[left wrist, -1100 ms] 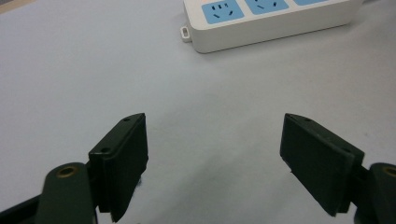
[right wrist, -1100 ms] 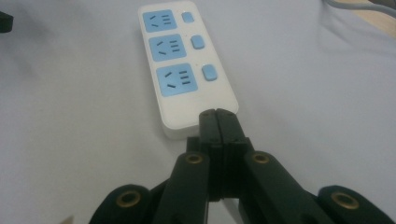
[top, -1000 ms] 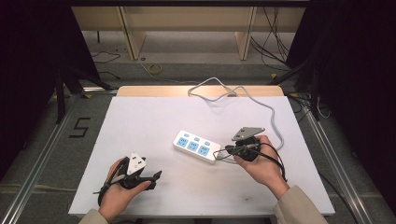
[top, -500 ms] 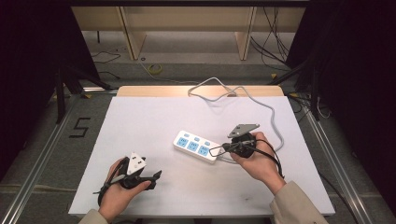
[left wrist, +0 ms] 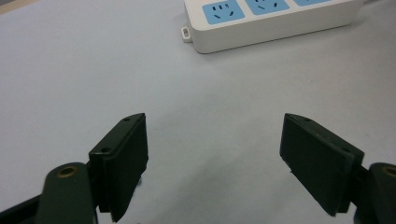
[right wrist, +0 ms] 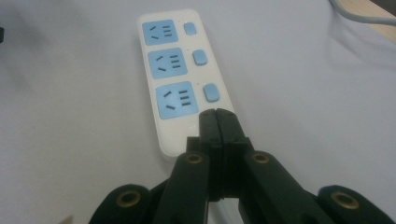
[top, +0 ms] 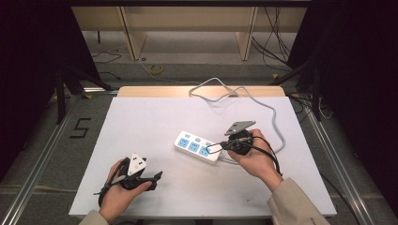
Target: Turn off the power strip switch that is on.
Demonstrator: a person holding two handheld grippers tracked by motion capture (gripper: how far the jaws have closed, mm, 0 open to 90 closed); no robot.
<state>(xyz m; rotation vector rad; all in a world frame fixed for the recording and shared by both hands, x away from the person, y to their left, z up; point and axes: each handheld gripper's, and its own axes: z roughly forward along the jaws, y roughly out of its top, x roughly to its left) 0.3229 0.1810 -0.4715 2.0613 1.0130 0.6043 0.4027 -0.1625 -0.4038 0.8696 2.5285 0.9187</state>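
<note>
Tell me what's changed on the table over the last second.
The right gripper edged left toward the power strip, its shut fingers now over the strip's near end; nothing taken or released. The strip, its cable and the open left gripper stayed put.

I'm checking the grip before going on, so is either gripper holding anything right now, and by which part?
Nothing is held. The right gripper has its jaws shut together, empty, over the power strip's near end. The left gripper is open above bare table.
</note>
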